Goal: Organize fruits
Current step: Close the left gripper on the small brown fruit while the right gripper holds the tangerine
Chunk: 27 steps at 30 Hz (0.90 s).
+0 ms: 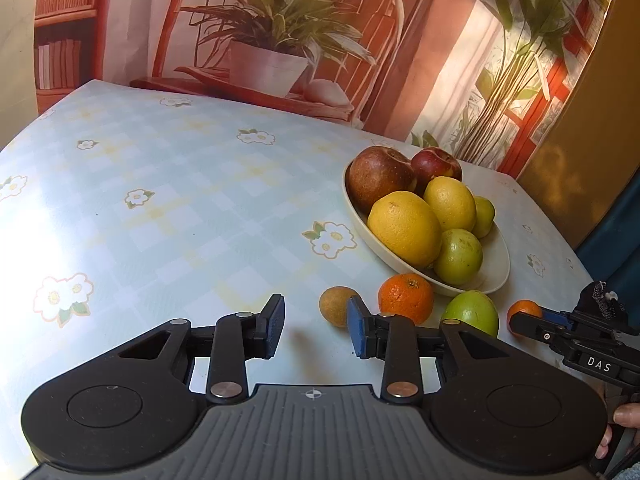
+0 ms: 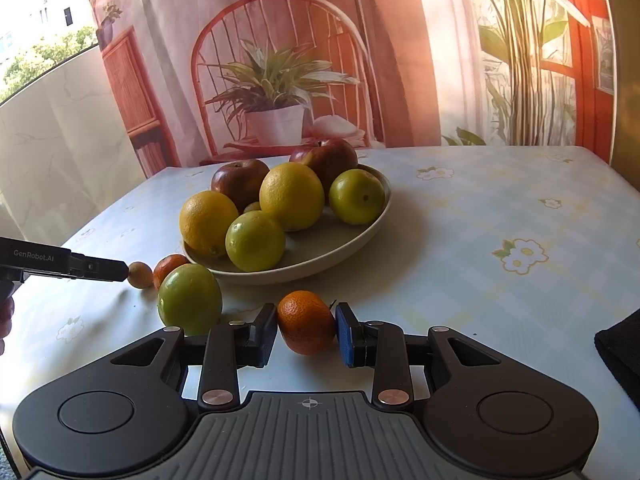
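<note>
Right wrist view shows my right gripper (image 2: 306, 330) with its fingers apart, one on each side of a small orange mandarin (image 2: 306, 322) that lies on the bench (image 2: 480, 208), just in front of the bowl (image 2: 320, 268). The pads look very near the peel, but I cannot tell if they touch it already. I judge the step in hand is to take this mandarin and bring it to the bowl. To do it well, I should close slowly across the widest part of the fruit, because a round fruit can slip or roll out forward. The green fruit (image 2: 190, 298) is just beside my left finger, so I should not push it.

My left gripper (image 1: 316, 330) also has its fingers apart and holds nothing; the small brown fruit (image 1: 336, 306) is near its right finger, and a second mandarin (image 1: 406, 296) touches the bowl rim. The bowl is already crowded, so I must set the fruit down gently in a free corner.
</note>
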Motion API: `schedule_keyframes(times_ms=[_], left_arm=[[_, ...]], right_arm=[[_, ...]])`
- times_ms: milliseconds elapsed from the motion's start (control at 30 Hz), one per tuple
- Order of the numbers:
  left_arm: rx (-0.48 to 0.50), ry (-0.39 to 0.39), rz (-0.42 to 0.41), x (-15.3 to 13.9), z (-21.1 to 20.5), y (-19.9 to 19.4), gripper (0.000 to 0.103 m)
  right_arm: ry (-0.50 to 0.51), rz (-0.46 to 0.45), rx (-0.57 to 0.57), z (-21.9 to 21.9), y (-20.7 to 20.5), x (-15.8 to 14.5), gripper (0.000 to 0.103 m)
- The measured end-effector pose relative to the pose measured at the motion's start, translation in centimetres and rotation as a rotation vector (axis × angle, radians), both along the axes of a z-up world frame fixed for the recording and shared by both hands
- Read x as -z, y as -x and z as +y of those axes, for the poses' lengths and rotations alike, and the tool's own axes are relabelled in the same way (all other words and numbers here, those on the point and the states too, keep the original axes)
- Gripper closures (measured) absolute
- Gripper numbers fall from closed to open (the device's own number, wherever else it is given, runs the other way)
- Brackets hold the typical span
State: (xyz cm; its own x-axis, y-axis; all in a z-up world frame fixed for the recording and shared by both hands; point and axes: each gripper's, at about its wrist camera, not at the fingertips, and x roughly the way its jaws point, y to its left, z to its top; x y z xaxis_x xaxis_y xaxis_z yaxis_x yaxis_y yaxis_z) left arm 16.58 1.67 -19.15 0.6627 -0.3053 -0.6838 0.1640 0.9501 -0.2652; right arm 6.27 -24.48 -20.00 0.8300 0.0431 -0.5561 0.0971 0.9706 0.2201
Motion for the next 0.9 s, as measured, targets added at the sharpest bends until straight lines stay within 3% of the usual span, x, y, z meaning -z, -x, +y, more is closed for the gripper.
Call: schedule_keyframes(times_ms=[333,567,633,900], left_arm=[[0.074,-0.042,0.011,1.0,-1.9,-0.4,0.067],[0.074,-0.063,-0.007,1.0,-1.9,0.3,0.068],[0.072,-0.083,-0.018,1.0,-2.0,0.6,0.074],[0.061,-0.081,-0.033,1.1,-2.0,1.1,0.074]], right_arm=[[0.0,0.001,-0.001,0.0,0.0,0.0,0.074],[-0.002,0.005,-0.004,0.0,-0.2,0.2,0.074],[-0.001,0.005,-0.003,0.0,-0.2,0.2,0.074],[-0.002,0.004,-0.004,0.0,-0.2,0.2,0.074]])
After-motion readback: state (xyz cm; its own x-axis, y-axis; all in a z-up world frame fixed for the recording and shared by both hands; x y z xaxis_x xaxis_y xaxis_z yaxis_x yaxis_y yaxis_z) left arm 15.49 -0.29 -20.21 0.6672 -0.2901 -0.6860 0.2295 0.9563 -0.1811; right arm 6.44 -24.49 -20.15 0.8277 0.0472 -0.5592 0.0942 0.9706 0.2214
